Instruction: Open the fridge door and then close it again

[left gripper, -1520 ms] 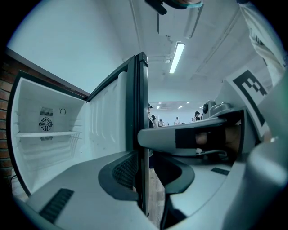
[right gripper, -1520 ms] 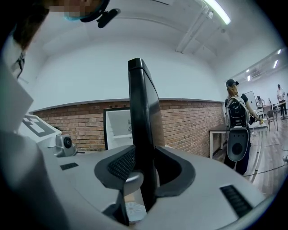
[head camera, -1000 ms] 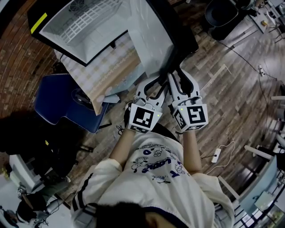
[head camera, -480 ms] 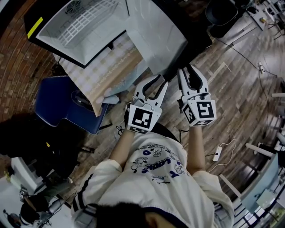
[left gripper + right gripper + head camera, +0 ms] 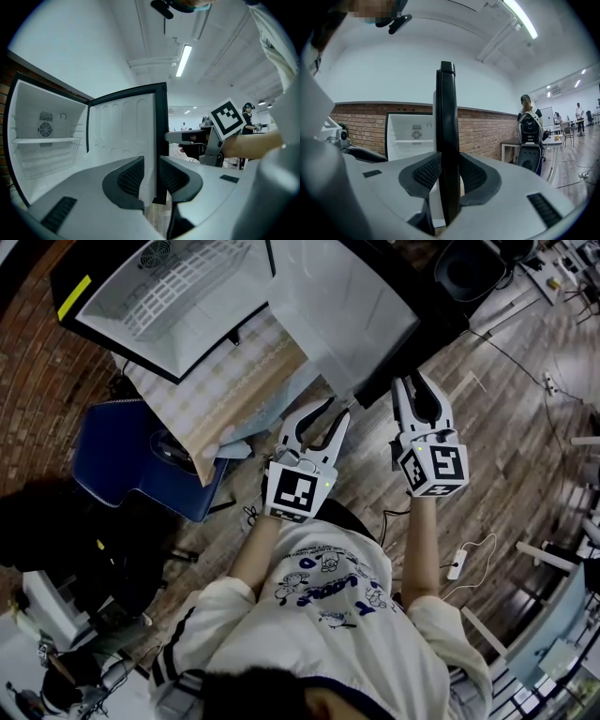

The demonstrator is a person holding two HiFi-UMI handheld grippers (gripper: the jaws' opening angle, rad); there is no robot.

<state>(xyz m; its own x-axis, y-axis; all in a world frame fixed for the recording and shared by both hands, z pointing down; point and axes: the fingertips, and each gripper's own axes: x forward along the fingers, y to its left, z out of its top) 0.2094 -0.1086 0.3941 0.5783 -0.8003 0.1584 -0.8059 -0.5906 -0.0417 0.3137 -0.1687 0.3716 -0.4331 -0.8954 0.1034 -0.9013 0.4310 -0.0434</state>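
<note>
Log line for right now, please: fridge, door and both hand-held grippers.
fridge: open | door: swung wide | left hand-held gripper: shut on door edge | right hand-held gripper: shut on door edge

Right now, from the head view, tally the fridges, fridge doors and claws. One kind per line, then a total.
fridge: 1
fridge door: 1
claws: 2 (left claw, right claw)
Total: 4

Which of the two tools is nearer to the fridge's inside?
The left tool: it holds the door by its white inner face, toward the fridge; the right tool holds the black edge farther out.
</note>
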